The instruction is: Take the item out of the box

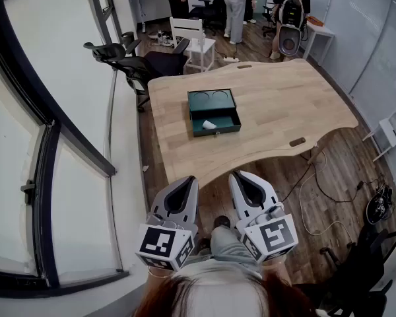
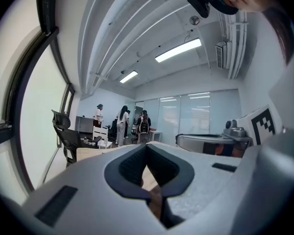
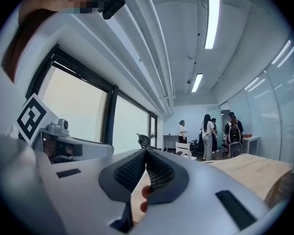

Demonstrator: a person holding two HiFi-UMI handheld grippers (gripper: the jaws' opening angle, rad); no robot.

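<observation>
Here, the only print to read is the bold black-and-white square code on each grey marker cube, one (image 1: 164, 244) on the left gripper (image 1: 183, 191) and one (image 1: 272, 236) on the right gripper (image 1: 247, 187). Both grippers are smooth pale-grey plastic shells with dark ribbed pads, held level and side by side close to the person's body, at six o'clock of the table (image 1: 277, 98). In the left gripper view the left gripper's (image 2: 147, 147) pads meet at the tips with nothing between them; in the right gripper view the right gripper's (image 3: 146, 152) pads are likewise pressed together and empty.

The table is light wood with a wavy near edge. On it, at twelve o'clock from the grippers and well apart from them, sits a dark green rectangular box (image 1: 211, 101) whose top has two round recesses. Its drawer (image 1: 226, 119) is pulled out toward six o'clock, and a small white item (image 1: 209, 125) lies inside, toward the drawer's nine o'clock side. A black mesh office chair (image 1: 129, 61) stands at the table's ten o'clock corner.
</observation>
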